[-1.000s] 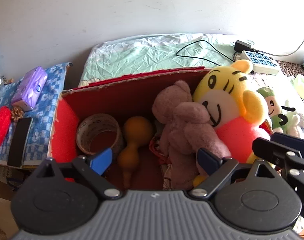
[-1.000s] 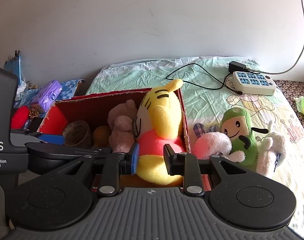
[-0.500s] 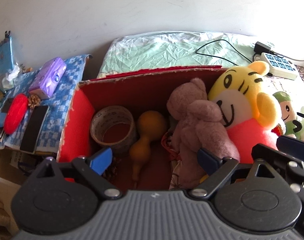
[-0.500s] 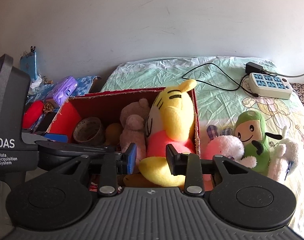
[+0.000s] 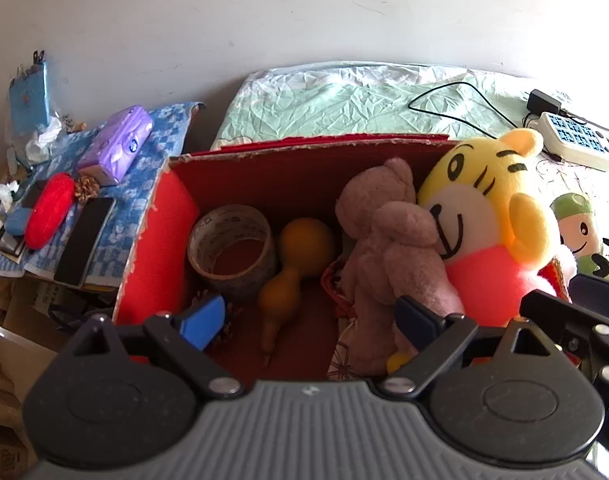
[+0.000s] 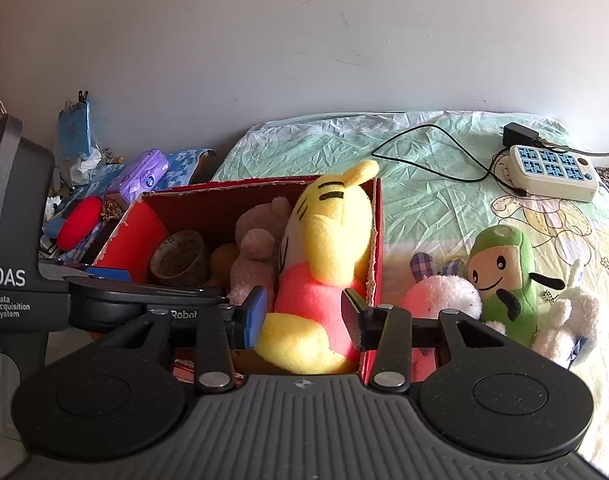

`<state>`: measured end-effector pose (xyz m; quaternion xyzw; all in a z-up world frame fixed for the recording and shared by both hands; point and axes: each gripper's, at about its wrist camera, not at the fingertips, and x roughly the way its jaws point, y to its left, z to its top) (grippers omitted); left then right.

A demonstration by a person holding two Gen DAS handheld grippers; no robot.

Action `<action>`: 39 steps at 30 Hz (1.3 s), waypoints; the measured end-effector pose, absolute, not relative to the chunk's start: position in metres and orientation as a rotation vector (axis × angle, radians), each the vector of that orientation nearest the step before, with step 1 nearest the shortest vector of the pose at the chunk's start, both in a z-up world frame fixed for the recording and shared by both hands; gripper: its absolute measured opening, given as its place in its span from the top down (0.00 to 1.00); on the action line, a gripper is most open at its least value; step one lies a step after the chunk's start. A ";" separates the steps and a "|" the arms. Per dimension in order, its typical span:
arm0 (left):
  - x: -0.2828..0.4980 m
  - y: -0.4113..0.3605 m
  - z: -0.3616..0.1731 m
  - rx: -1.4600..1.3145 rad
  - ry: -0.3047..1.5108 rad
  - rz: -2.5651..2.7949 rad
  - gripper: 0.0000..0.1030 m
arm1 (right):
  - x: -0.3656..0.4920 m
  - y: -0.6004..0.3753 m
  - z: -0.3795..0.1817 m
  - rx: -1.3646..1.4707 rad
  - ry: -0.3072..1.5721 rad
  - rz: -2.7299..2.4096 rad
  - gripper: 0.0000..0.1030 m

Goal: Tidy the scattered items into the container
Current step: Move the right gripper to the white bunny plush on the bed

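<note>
Gourd lies fully visible from left only.

Fuzzy plush tiger, rough cardboard box

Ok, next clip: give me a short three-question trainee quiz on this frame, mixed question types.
1. True or false: the yellow tiger plush lies outside the red box.
2. What sits left of the brown gourd in the box: A tape roll, B phone, C power strip?
3. Which plush stands upright on the bed beside the box?

Key: 1 false; 2 A, the tape roll; 3 the green plush.
</note>
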<state>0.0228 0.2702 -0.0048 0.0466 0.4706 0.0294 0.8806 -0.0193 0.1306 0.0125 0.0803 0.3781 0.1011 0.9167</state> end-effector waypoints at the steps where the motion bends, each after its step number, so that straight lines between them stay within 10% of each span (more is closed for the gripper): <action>1: 0.023 0.270 -0.004 0.094 0.982 0.066 0.10 | -0.019 0.128 0.012 0.165 0.780 0.212 0.56; 39: -0.024 0.174 0.058 0.061 0.833 0.219 0.10 | -0.043 -0.024 -0.017 0.269 0.845 0.269 0.57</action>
